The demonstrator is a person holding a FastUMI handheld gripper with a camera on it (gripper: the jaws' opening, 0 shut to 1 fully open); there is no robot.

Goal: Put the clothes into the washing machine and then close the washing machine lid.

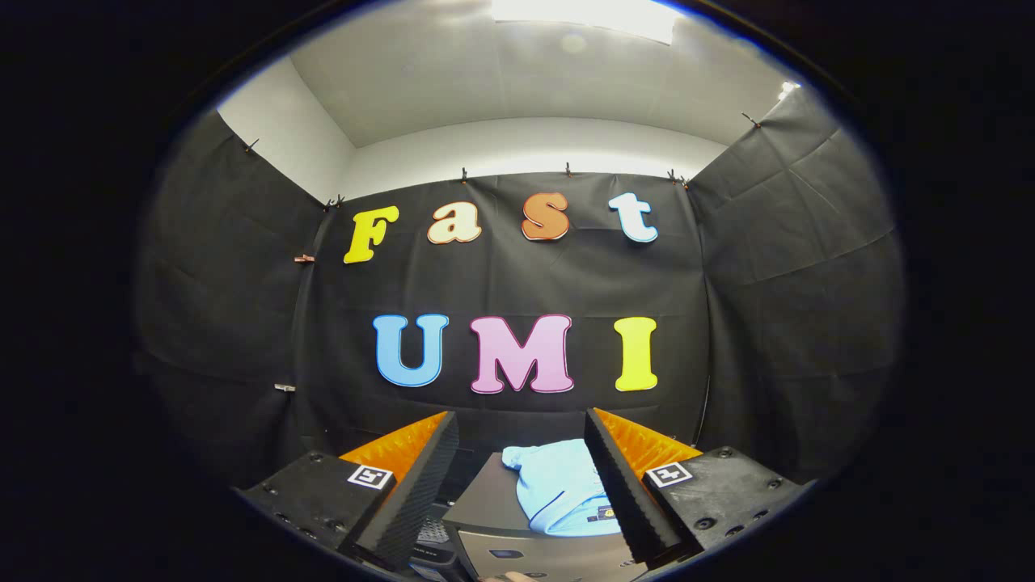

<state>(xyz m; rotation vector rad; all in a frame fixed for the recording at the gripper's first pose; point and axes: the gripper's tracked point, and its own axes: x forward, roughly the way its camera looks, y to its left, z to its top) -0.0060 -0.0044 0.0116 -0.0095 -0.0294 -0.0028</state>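
While its ribbed black-and-orange fingers (pixel 437 477) stand spread, the gripper (pixel 521 481) hovers above a light-blue cloth garment (pixel 558 489) lying on a grey box-shaped washing machine (pixel 485 509).

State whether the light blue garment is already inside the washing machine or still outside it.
Outside: the light blue garment lies bunched on the grey washing machine's flat top, between the open gripper fingers, which do not touch it.

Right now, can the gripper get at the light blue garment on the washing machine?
Probably yes: the gripper is open, and the light blue garment lies just ahead between its fingers, on the closed washing machine, with nothing between.
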